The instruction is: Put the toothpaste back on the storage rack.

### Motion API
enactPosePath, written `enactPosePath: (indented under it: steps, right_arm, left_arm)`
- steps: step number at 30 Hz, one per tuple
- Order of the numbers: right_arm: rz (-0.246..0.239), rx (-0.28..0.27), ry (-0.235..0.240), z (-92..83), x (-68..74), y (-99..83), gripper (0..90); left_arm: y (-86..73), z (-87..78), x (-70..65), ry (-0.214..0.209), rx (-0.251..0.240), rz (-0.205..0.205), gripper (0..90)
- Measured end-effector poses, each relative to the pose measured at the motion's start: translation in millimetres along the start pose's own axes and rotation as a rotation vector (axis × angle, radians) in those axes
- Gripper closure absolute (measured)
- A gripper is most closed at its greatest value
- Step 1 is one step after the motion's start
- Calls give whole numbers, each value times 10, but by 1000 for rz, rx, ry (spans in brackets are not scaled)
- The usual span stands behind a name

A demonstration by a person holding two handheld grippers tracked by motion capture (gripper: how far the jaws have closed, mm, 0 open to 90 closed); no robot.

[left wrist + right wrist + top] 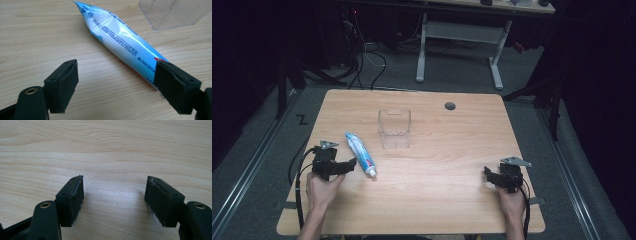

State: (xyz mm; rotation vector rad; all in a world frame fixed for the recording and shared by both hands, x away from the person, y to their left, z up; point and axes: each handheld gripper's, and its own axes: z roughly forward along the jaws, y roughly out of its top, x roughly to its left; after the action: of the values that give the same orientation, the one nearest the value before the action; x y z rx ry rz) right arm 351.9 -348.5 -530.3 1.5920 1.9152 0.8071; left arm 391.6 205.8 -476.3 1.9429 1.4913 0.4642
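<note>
Dark floor and a tangle of cables surround a pale wooden table [422, 200], seen from above, with a white-legged desk [459, 30] standing beyond its far edge. At the left, a person's forearm comes in from the bottom edge and the hand grips the left gripper [352, 164], a black tool with a grey three-cornered plate on top and a cable trailing back off the table's near left side. Its jaws stand wide apart and grip nothing; they point toward the cap end of the tube just beside them. In the left gripper view the gap between the jaws shows bare wood, and the gripper's right jaw covers the tube's near end, so contact there cannot be told. The tube [360, 153], blue and white with a white cap, lies flat on the table left of centre, its crimped end pointing away and leftward, its cap end toward the person. Farther back, near the middle of the table, stands a bin [394, 129] of clear plastic, upright, apart from the tube. A small grey round hole [450, 106] sits in the far part of the tabletop, right of the bin. At the right, a second hand holds the right gripper [487, 173] low over the wood near the front right corner, well apart from the tube and bin. Its jaws also stand wide apart with only bare table between them.
</note>
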Motion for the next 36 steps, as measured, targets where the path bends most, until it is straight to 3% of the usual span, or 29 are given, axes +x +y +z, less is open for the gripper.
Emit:
enactPosePath:
  steps: [15,22,30,36]
  right_arm:
    - [0,-1,-2,-1,2,-3,317]
    - [0,-1,-2,-2,1,-3,316]
    - [0,-1,-3,-3,2,-5,314]
    - [0,-1,-4,-4,2,-6,313]
  left_arm:
    - [221,208,-93,-12,69,1,180]
    - [310,318,-95,-13,87,-29,155]
    - [401,489,-88,12,142,-37,153]
    - [419,587,-35,2,148,-85,142]
